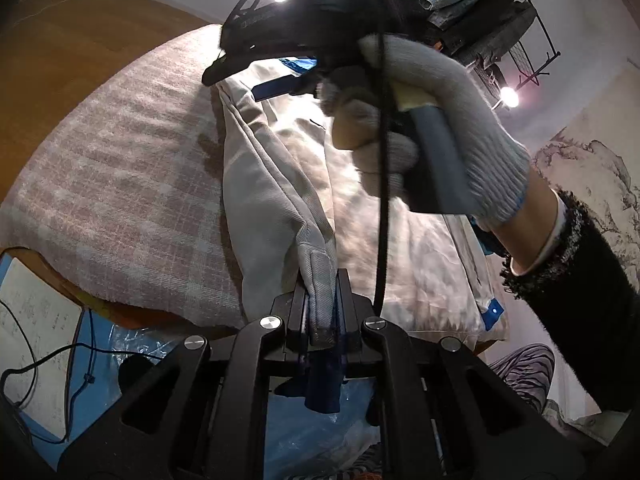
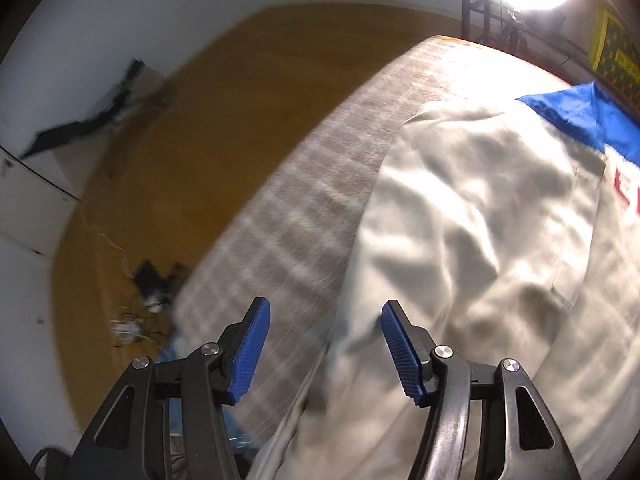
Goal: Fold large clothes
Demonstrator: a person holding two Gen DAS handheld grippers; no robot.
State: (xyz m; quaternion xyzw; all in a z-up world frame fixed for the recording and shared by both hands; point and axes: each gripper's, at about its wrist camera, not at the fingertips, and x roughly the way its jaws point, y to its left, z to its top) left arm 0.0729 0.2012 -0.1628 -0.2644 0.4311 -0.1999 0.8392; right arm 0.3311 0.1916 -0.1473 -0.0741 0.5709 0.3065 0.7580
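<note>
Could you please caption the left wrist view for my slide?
Left gripper shut on a beige garment sleeve; gloved hand holds the right gripper above.

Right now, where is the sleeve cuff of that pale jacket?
In the left wrist view, the cuff is pinched in the left claw at bottom centre, lifted above the checked blanket.

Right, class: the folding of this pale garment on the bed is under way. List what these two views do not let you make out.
- Left wrist view: the gloved hand and right gripper hide the garment's upper part.
- Left wrist view: the left gripper, shut on a fold, hides the pinched edge.
- Right wrist view: red lettering cut off by the edge, unreadable.
- Right wrist view: floor clutter blurred.
</note>
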